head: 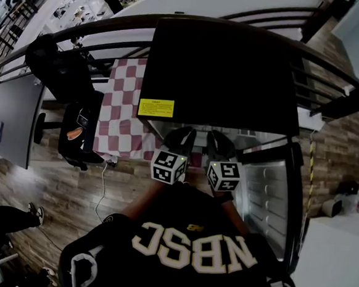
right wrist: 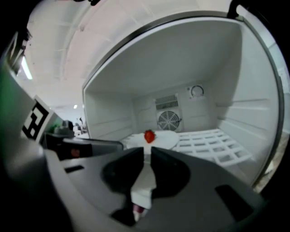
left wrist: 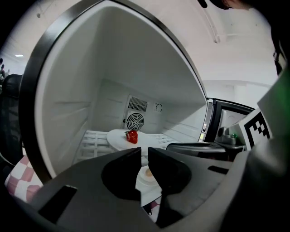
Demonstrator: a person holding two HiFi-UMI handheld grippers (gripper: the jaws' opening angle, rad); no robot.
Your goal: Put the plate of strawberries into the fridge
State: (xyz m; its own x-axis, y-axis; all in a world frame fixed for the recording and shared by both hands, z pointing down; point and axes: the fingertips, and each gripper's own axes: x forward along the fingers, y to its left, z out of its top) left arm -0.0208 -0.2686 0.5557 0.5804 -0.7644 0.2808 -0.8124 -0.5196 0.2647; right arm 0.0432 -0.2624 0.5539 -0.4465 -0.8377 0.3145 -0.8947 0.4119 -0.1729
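Observation:
A white plate (left wrist: 118,138) with one red strawberry (left wrist: 132,136) lies on the white wire shelf (left wrist: 93,140) inside the open fridge (head: 225,69), in front of the round fan grille. The right gripper view shows the same plate (right wrist: 166,138) and strawberry (right wrist: 149,135) towards the back. My left gripper (left wrist: 144,150) and right gripper (right wrist: 147,149) are side by side at the fridge mouth, short of the plate. Each has a narrow gap between its jaws with nothing in it. In the head view the left gripper (head: 181,134) and right gripper (head: 220,138) point into the fridge.
The fridge door (head: 268,196) stands open at the right, its shelves showing. A red-and-white checked table (head: 123,114) and a black chair (head: 81,132) stand to the left. A small white round thing (left wrist: 146,175) lies lower down, below the left jaws.

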